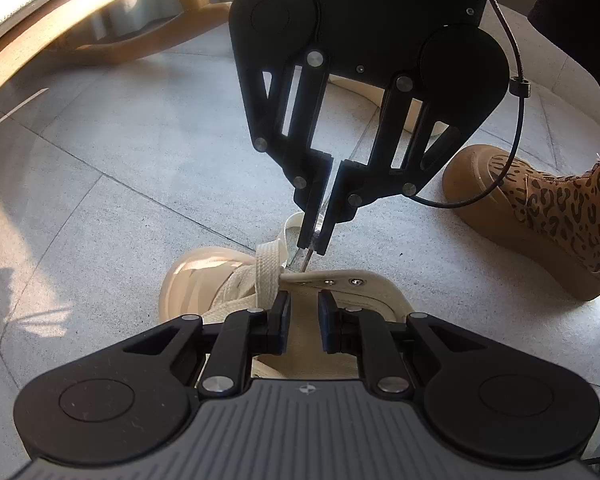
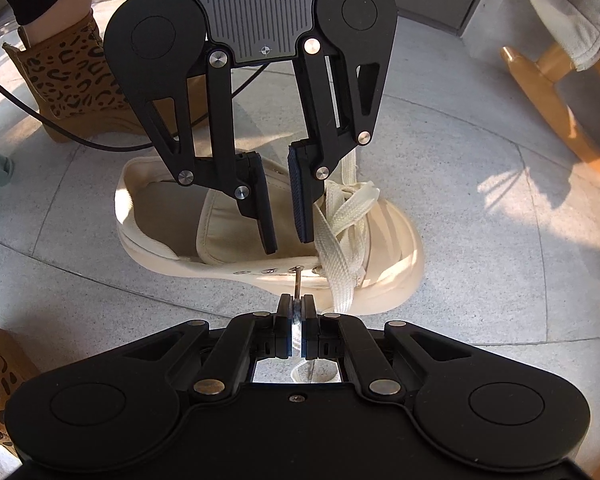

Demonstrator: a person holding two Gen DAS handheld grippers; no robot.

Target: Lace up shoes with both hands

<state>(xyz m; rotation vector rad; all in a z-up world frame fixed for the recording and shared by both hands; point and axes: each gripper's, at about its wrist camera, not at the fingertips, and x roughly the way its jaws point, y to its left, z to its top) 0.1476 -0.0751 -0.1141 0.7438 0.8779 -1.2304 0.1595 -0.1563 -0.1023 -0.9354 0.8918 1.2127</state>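
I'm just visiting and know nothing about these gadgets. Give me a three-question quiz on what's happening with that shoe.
1. True or false: the right gripper is pinching the lace tip.
2. Which eyelet is the tip aimed at? A) one on the cream shoe B) one on the leopard-print boot C) none
3. Fill in: the left gripper's fingers hang over the shoe's ____.

Key: 1 true; 2 A; 3 tongue, with nothing visibly gripped between them.
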